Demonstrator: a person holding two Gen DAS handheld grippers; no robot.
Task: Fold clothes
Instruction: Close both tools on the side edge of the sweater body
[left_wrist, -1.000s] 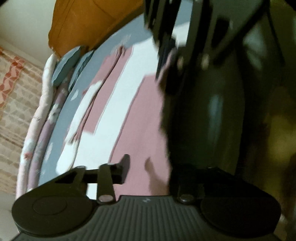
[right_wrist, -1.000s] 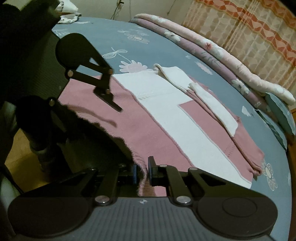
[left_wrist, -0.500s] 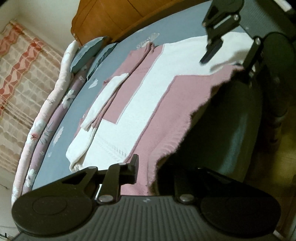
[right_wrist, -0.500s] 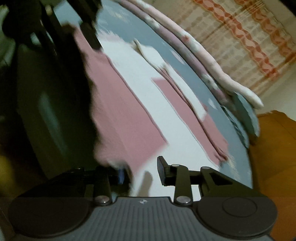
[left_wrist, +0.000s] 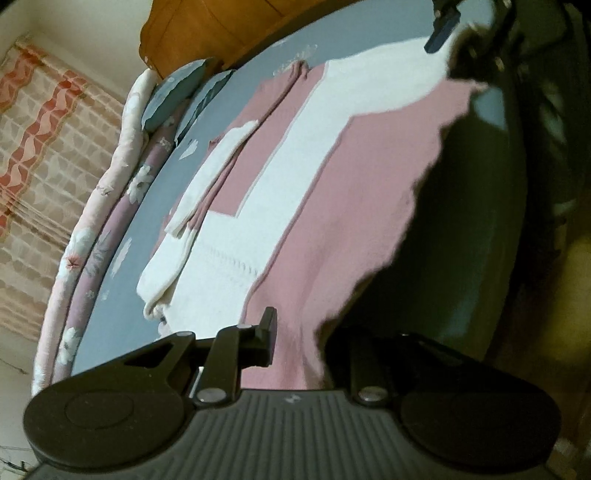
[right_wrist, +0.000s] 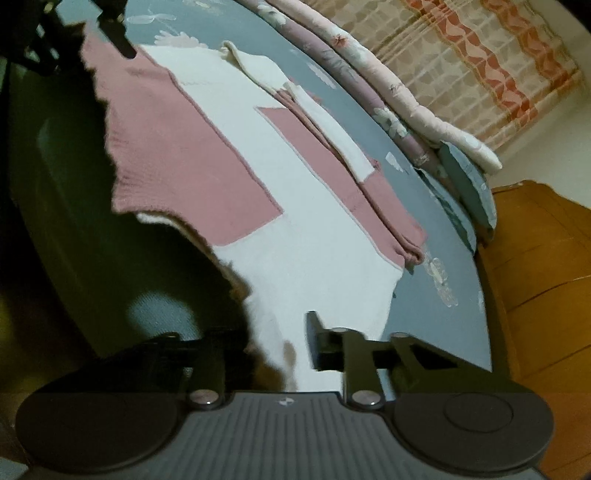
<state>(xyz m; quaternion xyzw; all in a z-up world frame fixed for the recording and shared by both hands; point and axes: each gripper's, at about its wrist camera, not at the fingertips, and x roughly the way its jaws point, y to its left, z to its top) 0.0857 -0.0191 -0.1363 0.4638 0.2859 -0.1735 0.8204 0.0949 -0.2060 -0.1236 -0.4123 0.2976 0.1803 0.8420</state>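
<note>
The pink-and-white sweater (left_wrist: 332, 206) is matt knitted cloth with a ribbed hem, lying on a smooth printed cotton bedsheet (right_wrist: 424, 295), beside which stands a glossy wooden headboard (right_wrist: 543, 280).

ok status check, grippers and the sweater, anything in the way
Left gripper opening, pink hem between jaws. Right gripper closing on white hem. Sweater flat on bed. Nothing in the way.

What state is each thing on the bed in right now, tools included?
sweater: spread on the bed, near edge lifted, far sleeve folded in.
left tool: gripping the pink hem, jaws opening.
right tool: gripping the white edge, jaws closing.
quilt: rolled along the far side.
</note>
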